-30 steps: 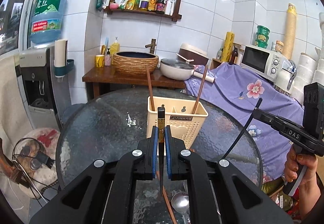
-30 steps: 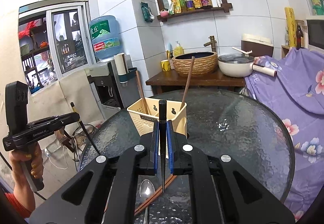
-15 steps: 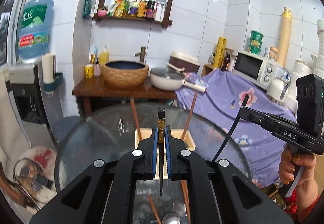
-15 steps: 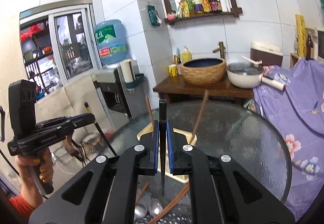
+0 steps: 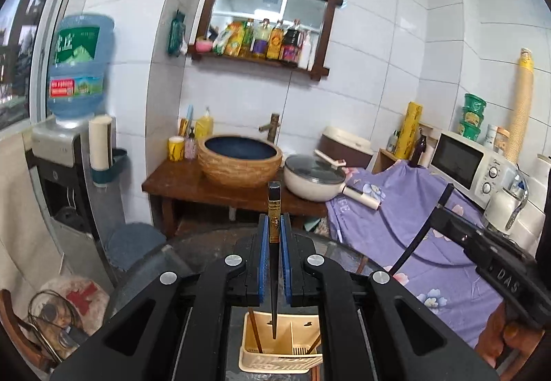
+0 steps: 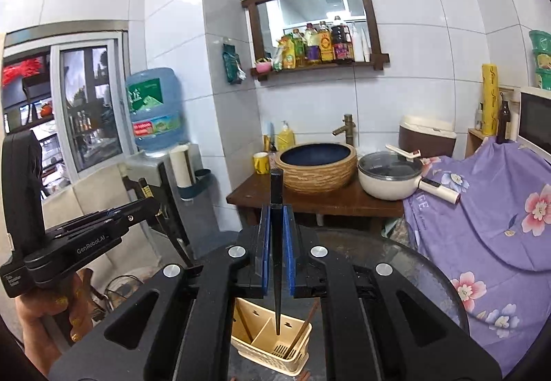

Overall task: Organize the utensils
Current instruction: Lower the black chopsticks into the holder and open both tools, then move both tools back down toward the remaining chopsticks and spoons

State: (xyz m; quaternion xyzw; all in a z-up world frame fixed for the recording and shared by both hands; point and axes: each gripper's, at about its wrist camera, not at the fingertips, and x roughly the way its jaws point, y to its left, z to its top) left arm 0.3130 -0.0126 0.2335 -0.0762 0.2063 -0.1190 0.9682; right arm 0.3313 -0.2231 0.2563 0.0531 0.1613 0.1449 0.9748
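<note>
While each gripper (image 5: 274, 243) (image 6: 275, 236) pinches a black chopstick (image 5: 274, 264) (image 6: 276, 253), the cream caddy (image 5: 280, 351) (image 6: 272, 343) sits below.

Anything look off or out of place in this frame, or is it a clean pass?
Nothing stands out. Each gripper, left and right, holds one black chopstick upright, tip down over the beige utensil caddy on the glass table. Two brown chopsticks already lean inside it. No spill or damage visible.
</note>
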